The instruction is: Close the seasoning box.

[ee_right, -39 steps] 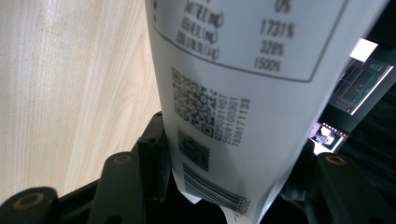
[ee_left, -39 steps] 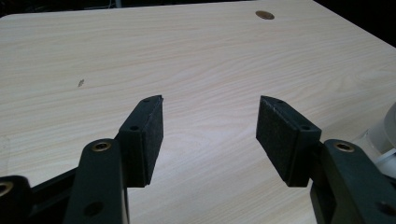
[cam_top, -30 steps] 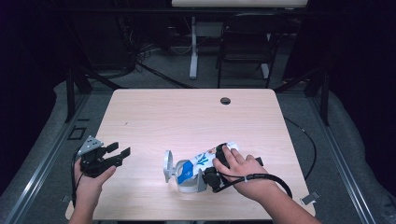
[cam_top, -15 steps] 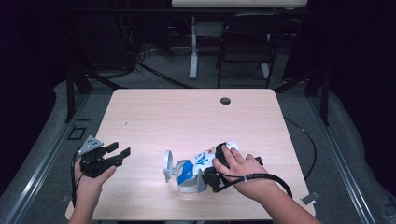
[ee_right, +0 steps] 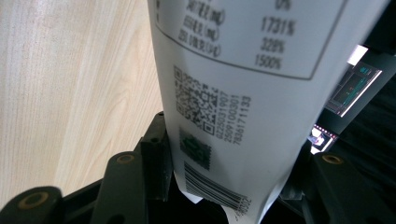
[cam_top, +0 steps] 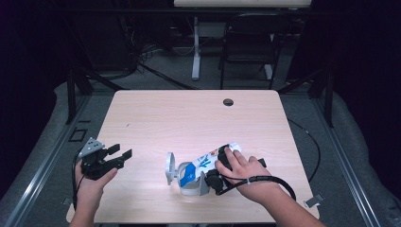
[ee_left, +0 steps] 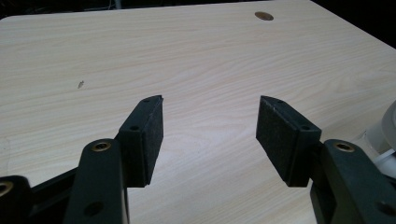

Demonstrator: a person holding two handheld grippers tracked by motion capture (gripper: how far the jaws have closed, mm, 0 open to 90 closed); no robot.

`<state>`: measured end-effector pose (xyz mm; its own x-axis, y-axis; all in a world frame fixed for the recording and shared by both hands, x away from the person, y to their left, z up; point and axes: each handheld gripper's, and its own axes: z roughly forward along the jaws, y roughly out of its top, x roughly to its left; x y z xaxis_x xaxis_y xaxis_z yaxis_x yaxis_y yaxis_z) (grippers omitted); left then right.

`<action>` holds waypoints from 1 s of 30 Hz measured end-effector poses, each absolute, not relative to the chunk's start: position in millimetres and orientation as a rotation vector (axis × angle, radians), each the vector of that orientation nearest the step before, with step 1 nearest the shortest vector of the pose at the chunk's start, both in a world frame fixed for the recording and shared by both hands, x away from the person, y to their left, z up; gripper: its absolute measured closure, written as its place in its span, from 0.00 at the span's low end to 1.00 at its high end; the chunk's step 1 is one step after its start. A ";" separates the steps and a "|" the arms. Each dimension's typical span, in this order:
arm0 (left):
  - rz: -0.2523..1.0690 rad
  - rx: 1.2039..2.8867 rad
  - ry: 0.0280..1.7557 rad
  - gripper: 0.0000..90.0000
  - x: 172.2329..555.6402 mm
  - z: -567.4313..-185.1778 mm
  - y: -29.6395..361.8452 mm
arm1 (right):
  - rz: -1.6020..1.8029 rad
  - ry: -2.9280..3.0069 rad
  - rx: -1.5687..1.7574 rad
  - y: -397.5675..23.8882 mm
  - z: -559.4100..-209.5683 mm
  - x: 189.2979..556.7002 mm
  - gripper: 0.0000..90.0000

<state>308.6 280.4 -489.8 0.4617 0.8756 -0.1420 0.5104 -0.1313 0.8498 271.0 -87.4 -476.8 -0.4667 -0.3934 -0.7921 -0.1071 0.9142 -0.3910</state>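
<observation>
A white printed pouch [ee_right: 233, 93] is clamped between the jaws of the right gripper [cam_top: 215, 177], which have just been closing, near the desk's [cam_top: 189, 118] front edge; the left gripper [ee_left: 210, 135], jaws parted and empty, is held at the front left corner.

In the high view the person's right hand [cam_top: 246, 170] covers the right gripper [cam_top: 218, 174], so its fingers and their hold on the white pouch [cam_top: 208, 161] are hidden there. The pouch's printed front is too small to read. The grey stand [cam_top: 182, 177] near the bench's near edge is partly hidden behind the pouch, and its make cannot be told.

In the right gripper view the pouch [ee_right: 243, 93] runs off the top edge, its table of figures is cut short, and its lower seam sinks between the fingers [ee_right: 156, 154]. In the left gripper view a pale round thing [ee_left: 385, 133] is cut off by the right edge.
</observation>
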 end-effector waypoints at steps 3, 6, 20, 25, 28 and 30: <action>0.498 1.787 1.180 0.47 308.5 -489.6 280.4 | -0.363 2.041 -0.362 -86.7 -476.2 270.5 0.56; 0.497 1.787 1.181 0.47 308.4 -489.6 280.4 | -0.363 2.040 -0.363 -86.8 -476.1 270.4 0.56; 0.498 1.787 1.181 0.47 308.5 -489.7 280.5 | -0.361 2.034 -0.373 -87.1 -475.7 270.4 0.57; 0.498 1.786 1.181 0.47 308.5 -489.7 280.6 | -0.365 2.024 -0.381 -87.0 -475.6 269.9 0.58; 0.498 1.787 1.182 0.47 308.5 -489.8 280.6 | -0.364 2.021 -0.389 -87.1 -475.5 269.9 0.58; 0.498 1.788 1.182 0.47 308.6 -489.8 280.6 | -0.363 2.020 -0.391 -87.2 -475.6 269.8 0.58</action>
<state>308.6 280.6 -489.8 0.4604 0.8763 -0.1418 0.5102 -0.1305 0.8501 269.8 -87.2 -475.6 -0.4431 -0.4215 -0.7912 -0.1195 0.9025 -0.4138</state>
